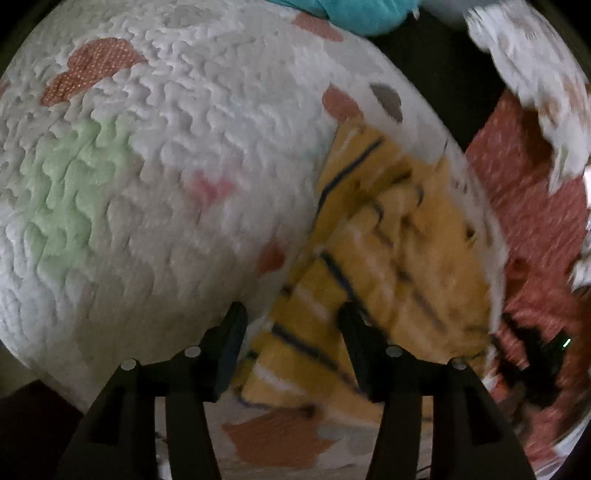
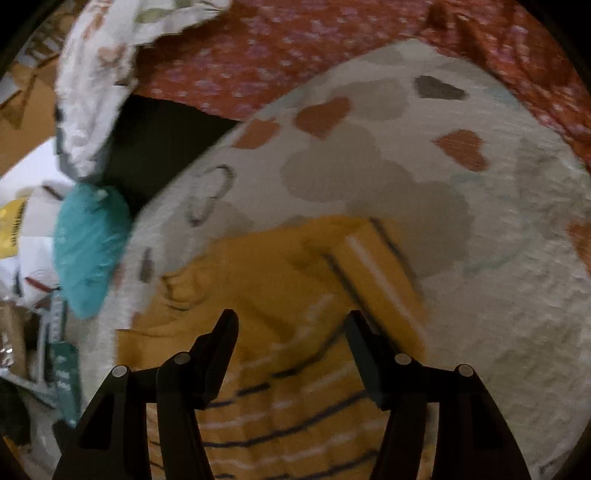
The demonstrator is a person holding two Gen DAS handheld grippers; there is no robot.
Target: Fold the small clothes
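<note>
A small yellow garment [image 1: 388, 258] with dark and white stripes lies crumpled on a white quilted mat [image 1: 166, 166] with coloured patches. My left gripper [image 1: 291, 321] is open and empty, hovering at the garment's left edge. In the right wrist view the same yellow garment [image 2: 280, 295] lies spread under my right gripper [image 2: 291, 328], which is open and empty above its striped part. One sleeve [image 2: 380, 273] is folded across the mat [image 2: 498, 258]. Both views are blurred.
A teal cloth [image 2: 88, 251] lies at the mat's left edge, also at the top of the left wrist view [image 1: 362, 14]. A red patterned fabric [image 2: 295, 66] borders the mat. A white patterned cloth [image 2: 99, 81] hangs nearby. Clutter and cardboard [image 2: 22, 122] sit far left.
</note>
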